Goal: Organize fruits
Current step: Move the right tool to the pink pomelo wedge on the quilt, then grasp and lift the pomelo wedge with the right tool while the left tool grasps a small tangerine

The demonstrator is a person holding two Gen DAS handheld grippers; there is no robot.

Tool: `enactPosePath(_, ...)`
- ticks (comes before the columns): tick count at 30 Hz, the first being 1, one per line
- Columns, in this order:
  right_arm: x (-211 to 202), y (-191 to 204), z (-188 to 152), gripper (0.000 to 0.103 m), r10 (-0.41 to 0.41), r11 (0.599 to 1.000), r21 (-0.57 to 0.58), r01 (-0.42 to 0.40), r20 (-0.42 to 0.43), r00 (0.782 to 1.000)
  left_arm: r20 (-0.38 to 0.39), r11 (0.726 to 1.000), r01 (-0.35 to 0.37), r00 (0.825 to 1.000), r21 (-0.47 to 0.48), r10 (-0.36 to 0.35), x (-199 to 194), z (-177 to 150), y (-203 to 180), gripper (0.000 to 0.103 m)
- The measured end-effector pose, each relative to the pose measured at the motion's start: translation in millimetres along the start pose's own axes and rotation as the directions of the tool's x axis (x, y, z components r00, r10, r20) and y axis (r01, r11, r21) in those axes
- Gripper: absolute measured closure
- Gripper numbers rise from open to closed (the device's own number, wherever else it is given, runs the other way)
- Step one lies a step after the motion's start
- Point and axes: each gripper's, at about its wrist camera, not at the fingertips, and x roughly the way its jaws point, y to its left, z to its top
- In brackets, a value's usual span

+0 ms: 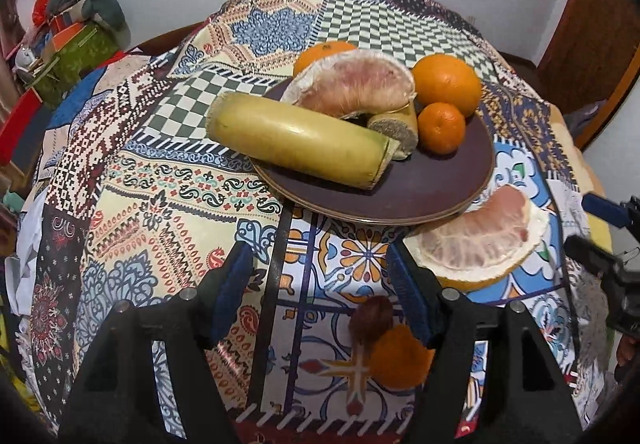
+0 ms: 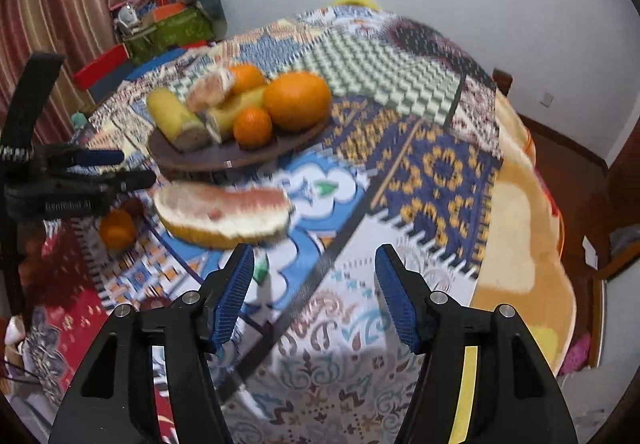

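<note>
A dark brown plate [image 1: 432, 180] holds a long yellow fruit [image 1: 296, 136], a pomelo wedge [image 1: 356, 82], a cut seeded fruit piece [image 1: 396, 130], two oranges [image 1: 448, 82] and a small mandarin [image 1: 441, 127]. A second pomelo wedge [image 1: 480, 240] lies on the cloth just right of the plate, also in the right wrist view [image 2: 224, 212]. A mandarin [image 1: 400, 358] and a small brown fruit [image 1: 372, 318] lie on the cloth between my left gripper's fingers. My left gripper [image 1: 320, 284] is open above them. My right gripper [image 2: 316, 284] is open and empty, right of the loose pomelo wedge.
The round table wears a patchwork cloth [image 1: 160, 172]. A shelf with boxes and clutter [image 1: 72, 44] stands at the back left. A wooden door [image 1: 600, 44] is at the right. My right gripper's tip shows at the edge of the left wrist view [image 1: 608, 236].
</note>
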Motion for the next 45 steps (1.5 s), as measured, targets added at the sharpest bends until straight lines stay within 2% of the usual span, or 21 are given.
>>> enactPosePath(7,14.5,0.1,2.2,0.043,0.01,1.0,0.014,-0.01,-0.018,1.0,-0.03,1.0,0.007,1.0,0.02,-0.006,16.7,9.8,-1.7,0.034)
enactPosePath(9,16.9,1.2,4.9,0.037,0.018,1.0,0.019,-0.017,-0.015,1.0,-0.034,0.999,0.007,0.999,0.048,-0.005,19.2,9.9,-6.3,0.032)
enactPosePath(12,19.4,4.5,6.5,0.036,0.002,1.0,0.014,-0.001,-0.009,1.0,-0.025,0.998,-0.007,1.0,0.064,0.009,17.5,8.2,-9.9,0.032)
enactPosePath(17,21.3,-1.4,11.9,0.036,-0.012,0.999,0.037,0.012,-0.01,1.0,-0.036,0.996,0.026,0.999,0.08,-0.023,11.7,3.4,-12.0,0.035)
enactPosePath(25,21.7,-17.0,23.3,0.036,-0.074,0.994,0.073,0.076,-0.027,0.997,-0.034,0.982,0.084,0.996,0.171,-0.08,-3.6,-10.3,-39.7,0.036)
enactPosePath(29,5.7,-13.9,21.3,0.036,-0.047,0.996,0.072,0.047,-0.008,0.999,-0.034,0.98,0.13,0.991,0.152,-0.127,-10.3,-13.2,-40.4,0.035)
enactPosePath(33,-5.5,1.4,22.6,0.033,-0.041,0.998,0.042,0.041,0.011,0.999,0.013,0.982,0.15,0.988,0.117,-0.153,-30.4,-14.7,-33.2,0.035)
enactPosePath(38,-3.0,25.6,28.7,0.022,-0.018,1.0,0.018,0.017,0.029,0.999,0.087,0.99,0.127,0.987,0.057,-0.132,-59.0,-16.3,-11.3,0.035)
enactPosePath(41,8.6,35.9,32.2,0.021,0.007,1.0,0.03,-0.007,0.009,1.0,0.119,0.995,0.102,0.988,0.016,-0.103,-71.4,-19.7,7.7,0.035)
enactPosePath(45,29.7,51.1,37.7,0.021,-0.012,1.0,0.027,0.014,-0.05,0.999,0.125,0.994,0.103,0.987,-0.036,-0.098,-75.2,-26.9,29.8,0.035)
